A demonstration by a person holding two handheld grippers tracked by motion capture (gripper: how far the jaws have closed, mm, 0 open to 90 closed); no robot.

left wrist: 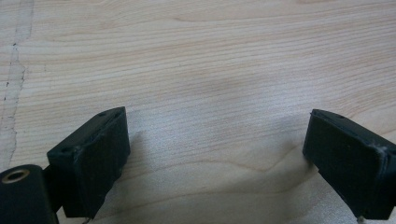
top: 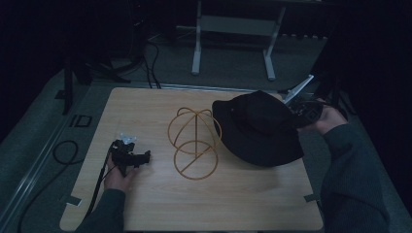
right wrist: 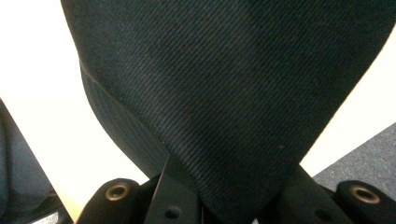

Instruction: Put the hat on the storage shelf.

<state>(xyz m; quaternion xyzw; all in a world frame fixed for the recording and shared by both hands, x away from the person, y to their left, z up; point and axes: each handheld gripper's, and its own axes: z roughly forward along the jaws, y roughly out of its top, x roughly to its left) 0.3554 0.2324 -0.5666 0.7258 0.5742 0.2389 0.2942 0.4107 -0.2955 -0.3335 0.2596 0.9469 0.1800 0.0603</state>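
Dim surroundings are framing a pale wooden table (top: 160, 204), with dark cables and a white frame on the floor beyond it. At the table's right edge, the right gripper (top: 297, 112) is clamping the brim of a black bucket hat (top: 260, 128); in the right gripper view, the twill fabric (right wrist: 224, 84) is running down between the pinched jaws. The hat is resting mostly on the table, its near-right brim being held off the surface, presumably so it can be lifted clear. Just left of the hat, touching or nearly touching its brim, a gold wire hat stand (top: 194, 141) is standing upright, the likely destination. Farther left, the left gripper (top: 141, 158) is resting on the wood with its jaws standing wide and empty, keeping out of the way.
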